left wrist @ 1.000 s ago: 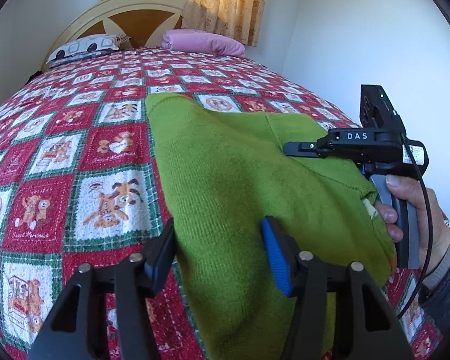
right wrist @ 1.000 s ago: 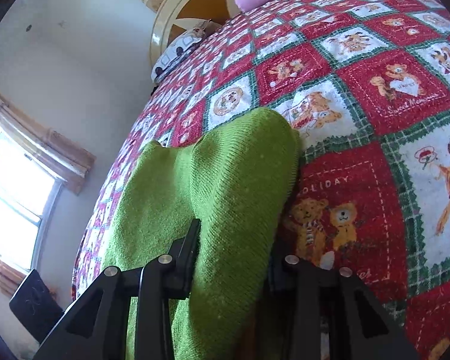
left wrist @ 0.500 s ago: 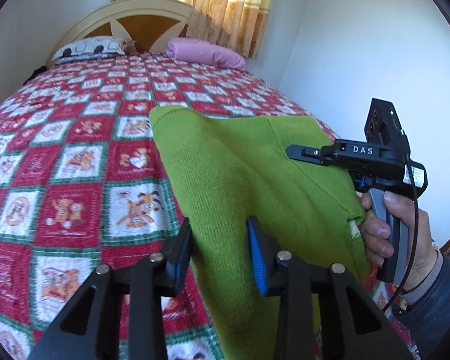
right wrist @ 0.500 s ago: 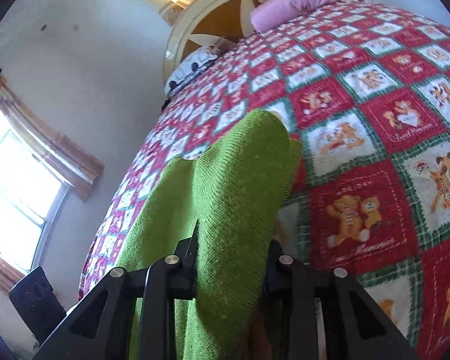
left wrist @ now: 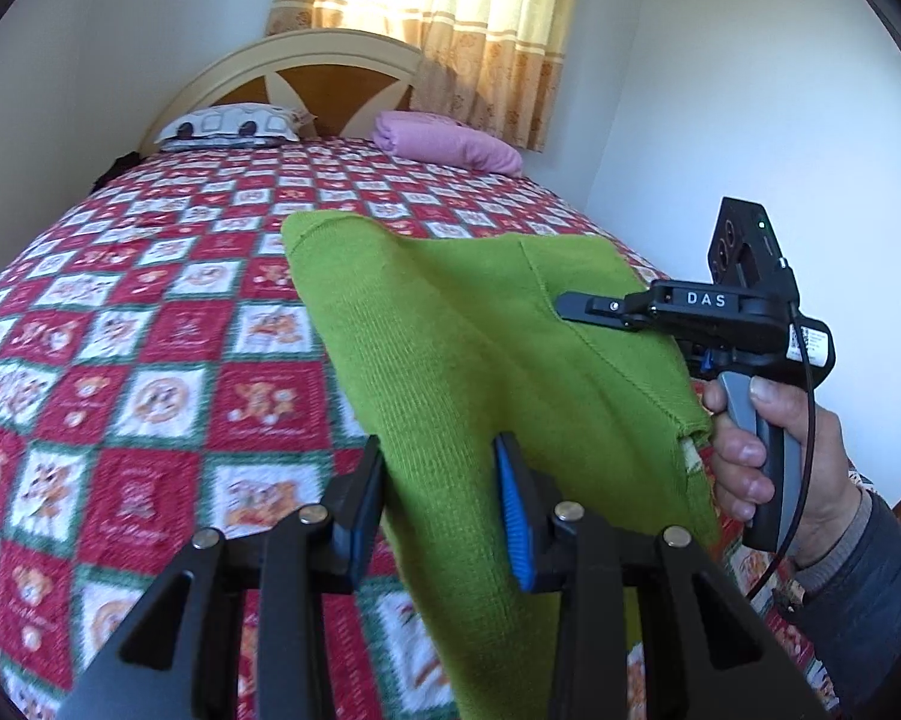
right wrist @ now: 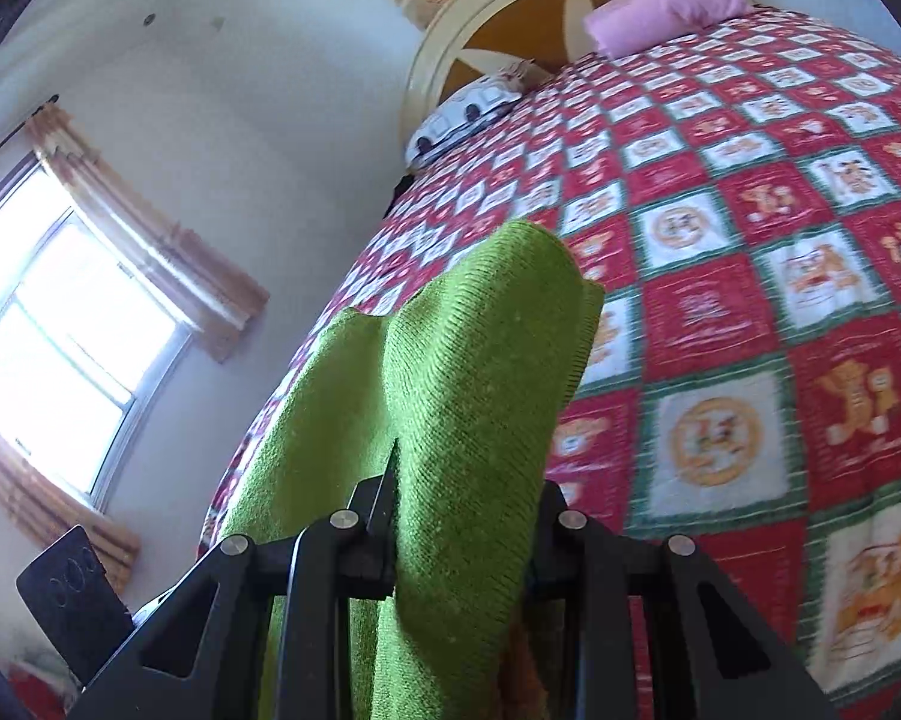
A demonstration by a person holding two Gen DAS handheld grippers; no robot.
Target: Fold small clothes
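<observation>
A small green knitted garment [left wrist: 480, 348] is held up above the bed between both grippers. My left gripper [left wrist: 441, 498] is shut on its near edge, the blue pads pressing the knit. My right gripper [left wrist: 570, 306] shows in the left wrist view, held by a hand, its fingers lying over the garment's right side. In the right wrist view the right gripper [right wrist: 462, 516] is shut on a thick fold of the green garment [right wrist: 480, 372], which drapes over and hides the fingertips.
The bed carries a red, green and white patchwork quilt [left wrist: 150, 360]. A patterned pillow [left wrist: 228, 123] and a pink pillow [left wrist: 444, 141] lie at the headboard [left wrist: 306, 72]. A white wall stands to the right, a window [right wrist: 60, 330] to the left.
Both grippers have lifted the garment higher off the quilt. The left gripper's jaws have closed in from a wide gap onto the cloth.
</observation>
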